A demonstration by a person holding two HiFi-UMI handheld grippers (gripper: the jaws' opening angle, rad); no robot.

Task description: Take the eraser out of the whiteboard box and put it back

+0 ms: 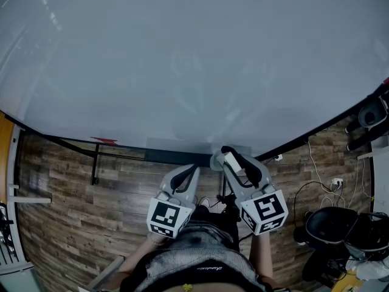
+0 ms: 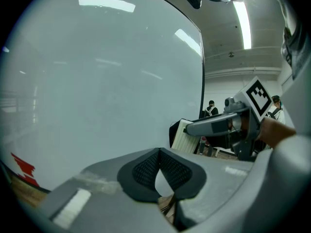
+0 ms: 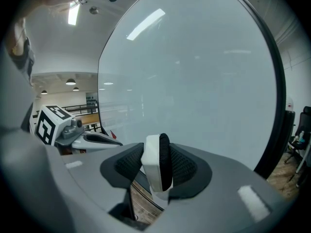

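Observation:
My right gripper [image 1: 230, 158] is shut on the eraser [image 3: 157, 168], a white block with a black felt side, held upright between the pads. From the head view the eraser [image 1: 232, 160] hangs just in front of the grey whiteboard box [image 1: 176, 145], a tray along the board's lower edge. My left gripper [image 1: 192, 170] sits a little to the left, shut with nothing in it; its pad tips touch [image 2: 159, 152]. In the left gripper view the right gripper [image 2: 214, 126] shows with the eraser [image 2: 185, 136] in it. The whiteboard [image 1: 194, 59] fills the space ahead.
A small red mark [image 1: 104, 141] sits on the board's lower left. A black chair [image 1: 331, 225] stands at the right, with cables and a power socket [image 1: 336, 183] on the wooden floor [image 1: 73, 205]. People stand far off beyond the board's edge [image 2: 212, 108].

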